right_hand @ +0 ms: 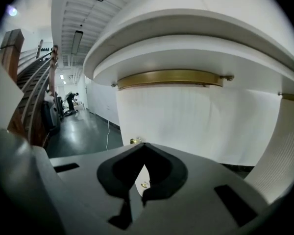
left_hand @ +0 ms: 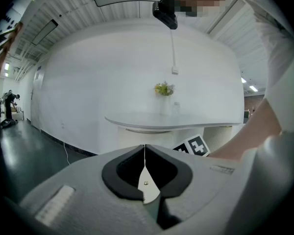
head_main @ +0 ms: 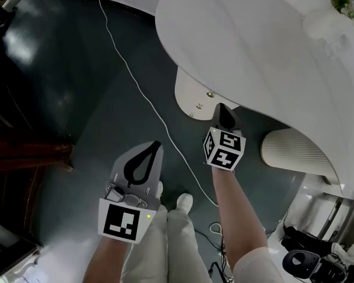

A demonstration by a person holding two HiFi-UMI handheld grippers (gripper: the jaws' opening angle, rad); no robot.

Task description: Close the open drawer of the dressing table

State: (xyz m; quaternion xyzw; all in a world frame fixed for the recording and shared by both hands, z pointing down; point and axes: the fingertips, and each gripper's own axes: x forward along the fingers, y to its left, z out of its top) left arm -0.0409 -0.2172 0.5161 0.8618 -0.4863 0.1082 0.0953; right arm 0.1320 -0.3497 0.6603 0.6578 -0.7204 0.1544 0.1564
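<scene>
The white dressing table [head_main: 265, 46] fills the upper right of the head view. Its curved drawer [head_main: 192, 93] sticks out from under the top and carries small brass knobs [head_main: 210, 94]. My right gripper [head_main: 220, 109] is shut on nothing, its tip right at the drawer front beside the knobs. In the right gripper view the white ribbed front [right_hand: 186, 121] looms close, with one brass knob [right_hand: 135, 141] just left of the gripper tip [right_hand: 143, 146]. My left gripper [head_main: 155, 146] is shut and empty, held back over the floor. It faces the table [left_hand: 171, 120] from a distance.
A white cable [head_main: 135, 81] runs across the dark floor. A wooden staircase [head_main: 23, 152] stands at the left. A white ribbed stool [head_main: 295, 149] sits under the table at the right, with black equipment [head_main: 318, 258] at the bottom right. Flowers [left_hand: 163, 88] stand on the tabletop.
</scene>
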